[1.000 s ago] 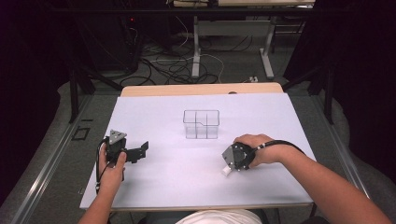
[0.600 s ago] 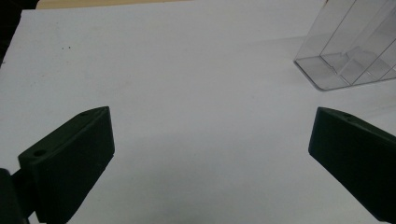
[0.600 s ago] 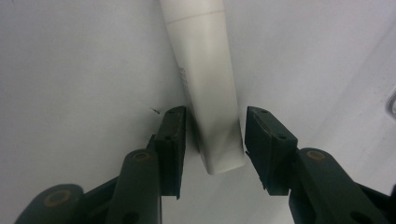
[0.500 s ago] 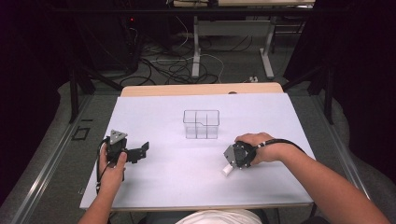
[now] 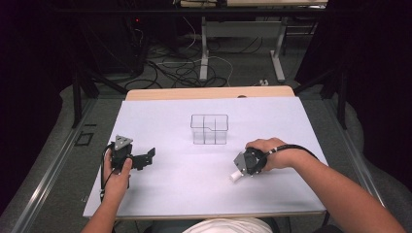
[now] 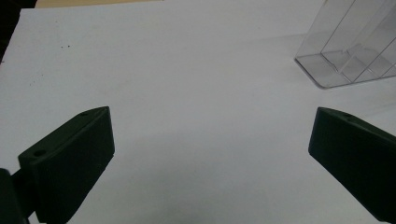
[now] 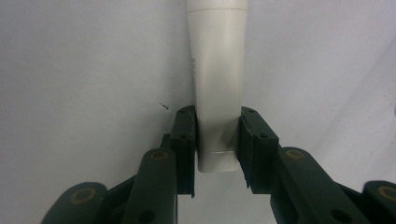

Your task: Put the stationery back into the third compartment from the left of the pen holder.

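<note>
Right claw (image 7: pixel 218 135): jaws have just been closing, and a white tube (image 7: pixel 217 79) sits between them. In the right gripper view the left pad looks to be against the tube's side; on the right a thin sliver of gap may remain, or it's shadow, I can't settle that. I'd call it pinched at the flat crimped end, grip not yet proven by a lift.

Tube position: straight ahead of the right claw, running away from it. Long axis in line with the claw's own reach, so the jaws cross it square. Crimped tail is nearest me, deep in the jaws; the body widens toward the far end. In the high view the tube (image 5: pixel 235 175) pokes out below-left of the right claw (image 5: pixel 239 171), lying on the white table (image 5: pixel 272 126).

Left claw (image 6: pixel 210 154): jaws wide apart, nothing in them, only bare table between. In the high view it (image 5: pixel 145 156) rests well off from the tube, so the right hand is plainly the nearer one.

Clear bin (image 5: pixel 209 129), divided into cells, stands beyond and to the left of the right claw; from the left claw it's ahead and to the right (image 6: pixel 348 51). If the tube is bound for it, my judgement is that it must be lifted and swung tail-up.

Writing: a faint row of small marks on the tube's left edge, too small to read. No brand that I can make out.
</note>
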`<state>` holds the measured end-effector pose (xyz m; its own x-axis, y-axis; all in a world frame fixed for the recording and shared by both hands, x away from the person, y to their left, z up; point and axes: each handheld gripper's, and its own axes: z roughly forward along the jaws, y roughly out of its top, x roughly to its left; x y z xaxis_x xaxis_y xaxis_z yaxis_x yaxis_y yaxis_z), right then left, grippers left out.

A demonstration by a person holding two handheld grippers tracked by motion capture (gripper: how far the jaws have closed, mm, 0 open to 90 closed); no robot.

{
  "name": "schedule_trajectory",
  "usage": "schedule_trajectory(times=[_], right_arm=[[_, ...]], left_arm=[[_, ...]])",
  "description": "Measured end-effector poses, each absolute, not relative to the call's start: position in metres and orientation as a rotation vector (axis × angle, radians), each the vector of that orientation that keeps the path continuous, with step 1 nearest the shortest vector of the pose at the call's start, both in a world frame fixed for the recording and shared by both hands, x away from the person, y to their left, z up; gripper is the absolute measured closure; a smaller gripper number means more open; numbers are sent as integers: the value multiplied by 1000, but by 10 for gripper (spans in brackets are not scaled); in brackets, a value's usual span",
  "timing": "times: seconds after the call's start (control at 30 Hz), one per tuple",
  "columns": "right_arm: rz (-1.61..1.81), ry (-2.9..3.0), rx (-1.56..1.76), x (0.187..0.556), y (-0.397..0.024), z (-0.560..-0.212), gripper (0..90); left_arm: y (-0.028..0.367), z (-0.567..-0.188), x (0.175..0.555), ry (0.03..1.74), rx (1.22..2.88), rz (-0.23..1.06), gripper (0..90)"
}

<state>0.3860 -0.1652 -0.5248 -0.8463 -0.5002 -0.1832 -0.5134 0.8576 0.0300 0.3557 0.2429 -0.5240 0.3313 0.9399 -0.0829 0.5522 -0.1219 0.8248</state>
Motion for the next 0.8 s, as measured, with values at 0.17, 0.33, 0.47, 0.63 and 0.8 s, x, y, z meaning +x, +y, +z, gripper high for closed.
schedule_trajectory(times=[0.17, 0.33, 0.47, 0.63, 0.8], right_arm=[[138, 2861, -766, 385, -167, -525, 707], [144, 2885, -730, 385, -168, -524, 708], [152, 2895, -704, 384, -169, -524, 708], [177, 2892, -673, 383, -172, -522, 708], [198, 2902, -662, 383, -171, -517, 709]], left_arm=[[243, -524, 356, 1328, 1803, 603, 3], [243, -524, 357, 1326, 1811, 604, 3], [243, -525, 357, 1327, 1809, 598, 3], [243, -524, 357, 1328, 1802, 601, 3], [243, -524, 357, 1327, 1804, 602, 3]])
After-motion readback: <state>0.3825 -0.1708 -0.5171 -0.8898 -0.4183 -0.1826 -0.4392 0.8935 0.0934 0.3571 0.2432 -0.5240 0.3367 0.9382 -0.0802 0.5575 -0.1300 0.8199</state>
